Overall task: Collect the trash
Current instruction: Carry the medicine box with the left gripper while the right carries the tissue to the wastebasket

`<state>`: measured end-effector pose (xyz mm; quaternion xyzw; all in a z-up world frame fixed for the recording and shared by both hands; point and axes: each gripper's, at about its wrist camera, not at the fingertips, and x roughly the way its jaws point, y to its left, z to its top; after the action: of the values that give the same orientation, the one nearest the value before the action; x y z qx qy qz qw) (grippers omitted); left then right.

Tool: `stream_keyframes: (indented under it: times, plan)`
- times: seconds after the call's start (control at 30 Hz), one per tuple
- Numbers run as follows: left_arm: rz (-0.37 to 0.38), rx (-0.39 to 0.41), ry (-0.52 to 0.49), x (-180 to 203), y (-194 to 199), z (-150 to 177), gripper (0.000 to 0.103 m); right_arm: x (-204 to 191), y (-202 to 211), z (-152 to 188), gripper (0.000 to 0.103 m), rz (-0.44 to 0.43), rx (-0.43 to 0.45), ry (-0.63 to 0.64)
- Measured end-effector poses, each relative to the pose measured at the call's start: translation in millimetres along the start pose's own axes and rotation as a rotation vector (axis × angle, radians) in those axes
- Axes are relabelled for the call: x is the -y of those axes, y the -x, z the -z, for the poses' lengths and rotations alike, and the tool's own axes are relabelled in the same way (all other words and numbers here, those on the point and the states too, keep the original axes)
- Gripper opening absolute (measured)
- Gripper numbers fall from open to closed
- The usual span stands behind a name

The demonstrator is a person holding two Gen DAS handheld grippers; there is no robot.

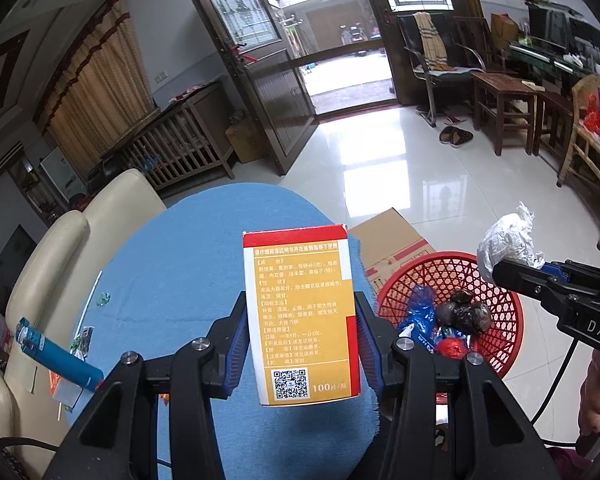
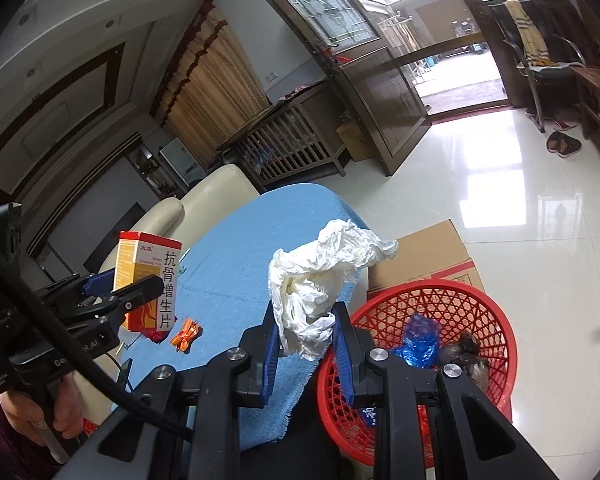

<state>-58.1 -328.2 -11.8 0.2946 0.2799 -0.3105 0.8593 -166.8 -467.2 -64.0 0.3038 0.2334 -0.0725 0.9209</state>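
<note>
My left gripper [image 1: 300,320] is shut on an upright yellow and red medicine box [image 1: 300,312], held above the blue-clothed table [image 1: 172,264]; the same box [image 2: 148,276] shows at the left in the right wrist view. My right gripper [image 2: 306,332] is shut on a crumpled white tissue wad [image 2: 320,280], which hangs over the table's edge beside the red mesh basket [image 2: 420,300]. That tissue [image 1: 508,240] and the right gripper [image 1: 512,268] sit above the basket [image 1: 496,280] in the left wrist view. Inside the basket lie blue wrappers [image 1: 420,312] and dark scraps [image 1: 466,312].
On the cloth lie a blue lighter [image 1: 56,356], small green scraps [image 1: 104,298] and an orange wrapper [image 2: 186,334]. A cardboard box [image 1: 392,240] stands behind the basket. A cream sofa [image 1: 60,248] flanks the table; wooden chairs stand across the shiny tile floor [image 1: 380,168].
</note>
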Motion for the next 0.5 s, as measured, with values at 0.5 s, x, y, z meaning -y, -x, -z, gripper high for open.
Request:
stream_keyframes:
  times: [0.5]
  plan:
    - [0.052, -0.046, -0.028, 24.0, -11.6, -4.2, 0.050, 16.7, 9.5, -1.5, 0.027, 0.016, 0.005, -0.048]
